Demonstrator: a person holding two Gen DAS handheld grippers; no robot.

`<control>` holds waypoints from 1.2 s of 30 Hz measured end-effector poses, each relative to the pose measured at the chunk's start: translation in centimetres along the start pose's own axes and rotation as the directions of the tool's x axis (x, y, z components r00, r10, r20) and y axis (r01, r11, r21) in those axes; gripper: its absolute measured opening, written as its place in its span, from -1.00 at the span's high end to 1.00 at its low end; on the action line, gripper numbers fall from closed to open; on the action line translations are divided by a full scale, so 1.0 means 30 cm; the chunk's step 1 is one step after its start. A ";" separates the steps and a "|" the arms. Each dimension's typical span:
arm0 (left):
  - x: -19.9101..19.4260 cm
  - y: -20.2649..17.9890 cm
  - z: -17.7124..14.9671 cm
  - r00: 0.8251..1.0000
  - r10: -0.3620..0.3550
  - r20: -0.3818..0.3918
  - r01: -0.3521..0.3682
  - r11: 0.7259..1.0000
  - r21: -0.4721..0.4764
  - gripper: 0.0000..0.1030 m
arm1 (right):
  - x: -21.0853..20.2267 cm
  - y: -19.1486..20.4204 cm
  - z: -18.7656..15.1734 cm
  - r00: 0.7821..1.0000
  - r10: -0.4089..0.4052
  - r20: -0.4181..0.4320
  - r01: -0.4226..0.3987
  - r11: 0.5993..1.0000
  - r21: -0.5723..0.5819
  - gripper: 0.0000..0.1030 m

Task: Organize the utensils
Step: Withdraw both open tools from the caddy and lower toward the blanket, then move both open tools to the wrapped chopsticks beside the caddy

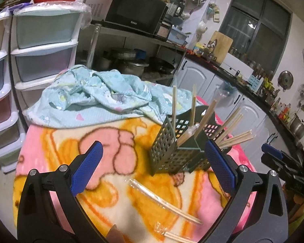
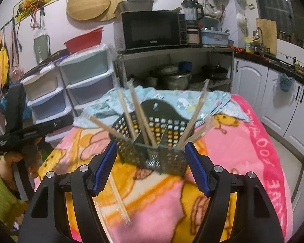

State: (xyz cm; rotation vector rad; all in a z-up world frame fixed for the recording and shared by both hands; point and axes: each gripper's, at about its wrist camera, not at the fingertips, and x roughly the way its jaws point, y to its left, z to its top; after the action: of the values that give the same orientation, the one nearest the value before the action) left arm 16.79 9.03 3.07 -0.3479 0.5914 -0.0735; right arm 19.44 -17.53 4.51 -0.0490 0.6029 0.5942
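A dark green perforated utensil caddy (image 1: 172,154) (image 2: 152,145) stands on a pink and yellow cartoon blanket (image 1: 115,141), with several wooden chopsticks (image 1: 193,105) (image 2: 139,113) leaning out of its compartments. Two plastic-wrapped chopstick pairs lie in front of it, one (image 1: 166,202) (image 2: 119,200) between my left fingers and one (image 1: 178,238) at the bottom edge. My left gripper (image 1: 154,168) hangs open over the nearer pair, just short of the caddy. My right gripper (image 2: 151,169) is open and empty, facing the caddy; its blue tip (image 1: 271,149) shows at the right of the left wrist view.
A crumpled light blue cloth (image 1: 95,97) lies behind the caddy. Plastic drawer units (image 1: 44,40) stand at the left, a shelf with a microwave (image 2: 152,30) and pots behind. White cabinets (image 2: 273,93) and a crowded counter run along the right. A hand in a green sleeve (image 2: 2,182) holds the left gripper.
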 end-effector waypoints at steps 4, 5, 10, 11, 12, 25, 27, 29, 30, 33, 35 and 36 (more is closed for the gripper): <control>0.020 0.009 -0.023 1.000 0.005 -0.023 -0.005 1.000 0.002 -0.79 | 0.015 0.031 -0.041 0.999 0.023 -0.036 -0.024 1.000 -0.011 -0.30; 0.024 0.009 -0.028 1.000 0.006 -0.028 -0.006 1.000 0.001 -0.79 | 0.020 0.038 -0.046 0.999 0.028 -0.042 -0.028 1.000 -0.013 -0.30; 0.050 0.031 -0.061 0.998 0.015 -0.061 -0.015 1.000 -0.002 -0.79 | 0.043 0.084 -0.084 0.995 0.058 -0.082 -0.061 0.997 -0.036 -0.30; 0.055 0.034 -0.068 0.998 0.016 -0.068 -0.017 1.000 -0.003 -0.79 | 0.047 0.093 -0.092 0.994 0.064 -0.088 -0.068 0.997 -0.039 -0.30; 0.059 0.037 -0.072 0.997 0.018 -0.074 -0.019 1.000 -0.004 -0.79 | 0.054 0.104 -0.100 0.993 0.072 -0.097 -0.076 0.996 -0.042 -0.30; 0.135 0.082 -0.142 0.984 0.049 -0.172 -0.049 0.999 0.009 -0.79 | 0.128 0.213 -0.177 0.974 0.130 -0.186 -0.147 0.986 -0.084 -0.30; 0.147 0.090 -0.151 0.981 0.057 -0.185 -0.056 0.998 0.010 -0.79 | 0.140 0.227 -0.190 0.970 0.136 -0.200 -0.157 0.984 -0.089 -0.30; 0.160 0.101 -0.160 0.978 0.064 -0.199 -0.064 0.998 0.009 -0.79 | 0.157 0.241 -0.205 0.966 0.141 -0.218 -0.165 0.982 -0.097 -0.30; 0.165 0.105 -0.162 0.977 0.067 -0.204 -0.067 0.998 0.007 -0.79 | 0.164 0.246 -0.212 0.964 0.143 -0.224 -0.169 0.981 -0.099 -0.30; 0.183 0.122 -0.170 0.973 0.074 -0.220 -0.076 0.997 0.002 -0.75 | 0.193 0.266 -0.237 0.955 0.151 -0.255 -0.183 0.977 -0.109 -0.30; 0.193 0.134 -0.177 0.970 0.080 -0.228 -0.082 0.997 0.000 -0.70 | 0.208 0.279 -0.253 0.949 0.157 -0.273 -0.194 0.974 -0.115 -0.30; 0.197 0.138 -0.179 0.969 0.082 -0.232 -0.084 0.996 -0.001 -0.65 | 0.219 0.289 -0.263 0.945 0.158 -0.285 -0.199 0.973 -0.120 -0.30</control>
State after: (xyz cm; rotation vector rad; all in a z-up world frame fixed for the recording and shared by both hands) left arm 18.57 10.34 -5.64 -0.3273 0.8371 -0.0303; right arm 15.03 -8.62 -4.53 -0.2205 0.8379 0.8161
